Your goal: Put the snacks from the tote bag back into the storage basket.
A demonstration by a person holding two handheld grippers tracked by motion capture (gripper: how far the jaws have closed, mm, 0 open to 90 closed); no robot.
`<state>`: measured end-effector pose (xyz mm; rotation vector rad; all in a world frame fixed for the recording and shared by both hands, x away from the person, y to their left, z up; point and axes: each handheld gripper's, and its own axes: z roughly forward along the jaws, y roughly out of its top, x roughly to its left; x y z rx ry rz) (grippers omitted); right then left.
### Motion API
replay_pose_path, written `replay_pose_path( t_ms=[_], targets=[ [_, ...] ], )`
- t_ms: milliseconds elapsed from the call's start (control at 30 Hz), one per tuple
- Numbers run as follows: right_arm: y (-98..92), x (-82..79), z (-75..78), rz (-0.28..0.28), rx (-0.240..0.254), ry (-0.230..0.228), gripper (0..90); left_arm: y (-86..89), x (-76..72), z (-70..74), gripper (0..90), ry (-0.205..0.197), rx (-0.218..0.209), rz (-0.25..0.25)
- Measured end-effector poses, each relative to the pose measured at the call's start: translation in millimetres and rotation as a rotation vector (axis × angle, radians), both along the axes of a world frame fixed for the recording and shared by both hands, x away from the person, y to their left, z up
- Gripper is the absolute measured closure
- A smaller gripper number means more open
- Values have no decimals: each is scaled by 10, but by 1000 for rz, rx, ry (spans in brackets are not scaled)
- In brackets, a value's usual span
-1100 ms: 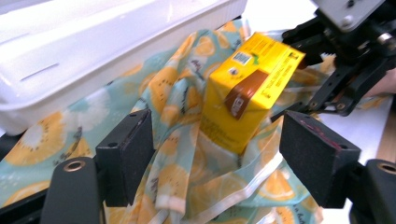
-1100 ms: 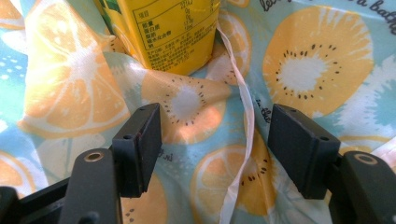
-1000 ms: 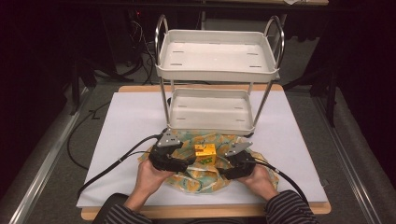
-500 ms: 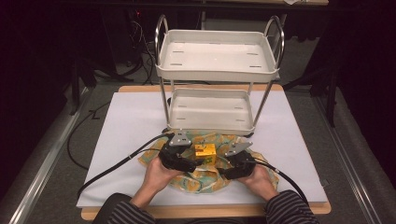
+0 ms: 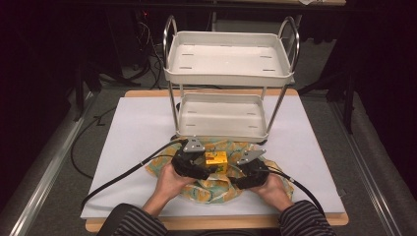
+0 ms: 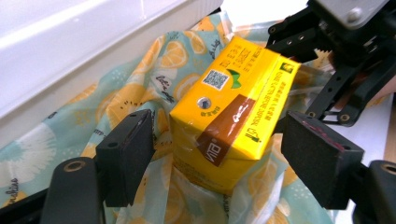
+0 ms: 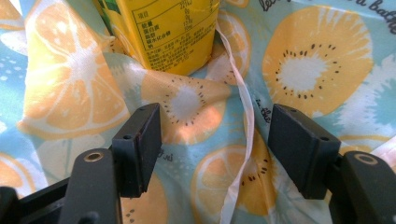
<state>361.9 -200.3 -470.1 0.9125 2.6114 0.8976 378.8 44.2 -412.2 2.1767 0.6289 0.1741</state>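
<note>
My left gripper (image 6: 215, 154) is spread wide, pads either side of the yellow rectangular drink carton (image 6: 231, 116) (not touching). The carton stands in the citrus-print cloth bag (image 5: 216, 184), just before the white two-tier trolley (image 5: 228, 73). My right gripper (image 7: 215, 149) gapes over bag fabric, holding nothing.

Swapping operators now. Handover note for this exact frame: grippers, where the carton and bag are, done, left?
Left gripper: open, jaws either side of the yellow carton, not closed on it.
Right gripper: open, jaws over the bag fabric and its white drawstring, gripping nothing.
Carton stands in the fruit-print bag in front of the rack.
Done: both grippers are at the bag.
Left, probably: grip the carton, hold the bag, get the carton out, perhaps onto the rack.
</note>
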Motion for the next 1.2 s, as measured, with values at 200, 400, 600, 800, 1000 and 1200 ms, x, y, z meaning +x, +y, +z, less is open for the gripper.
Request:
replay_pose_path(
  t_ms=[200, 400, 600, 800, 1000, 1200],
  targets=[
    [-1, 1, 0, 1, 1, 1, 356, -22, 35, -39, 266, 3, 0, 0],
    [-1, 1, 0, 2, -1, -1, 356, -72, 45, -97, 274, -3, 33, -14],
    [-1, 0, -2, 2, 1, -2, 356, -112, 41, -119, 306, -8, 34, -19],
    [0, 0, -1, 0, 1, -2, 356, -122, 28, -143, 360, -17, 59, -38],
    [-1, 1, -2, 1, 2, -2, 356, -126, 10, -144, 395, -27, 61, -35],
    [-1, 1, -2, 2, 2, -2, 356, -116, -8, -139, 460, -38, 73, -42]
  ],
)
